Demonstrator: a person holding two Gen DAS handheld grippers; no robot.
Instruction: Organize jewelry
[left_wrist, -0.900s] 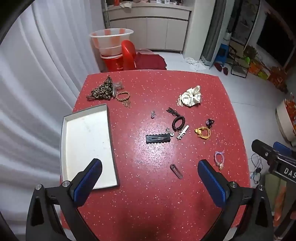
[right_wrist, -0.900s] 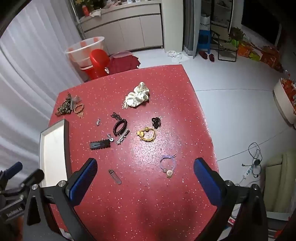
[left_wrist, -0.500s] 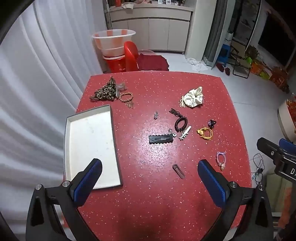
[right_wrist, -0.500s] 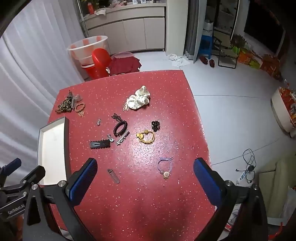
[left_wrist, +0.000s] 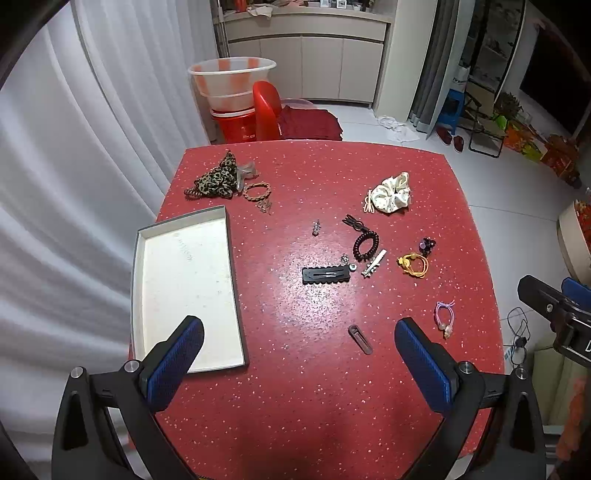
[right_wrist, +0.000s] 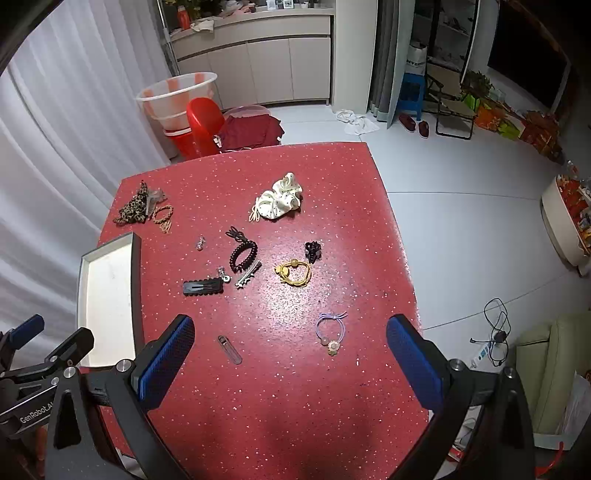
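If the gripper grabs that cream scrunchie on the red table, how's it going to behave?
The cream scrunchie looks like bunched fabric, so probably soft and floppy, squashing between the fingers. It likely weighs little. Lying flat and crumpled, it seems unlikely to roll, though a push might drag the hair tie beside it.

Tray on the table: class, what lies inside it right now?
Nothing shows inside the tray: only its pale, faintly marked floor. The left gripper finger covers one near corner, so that spot cannot be checked.
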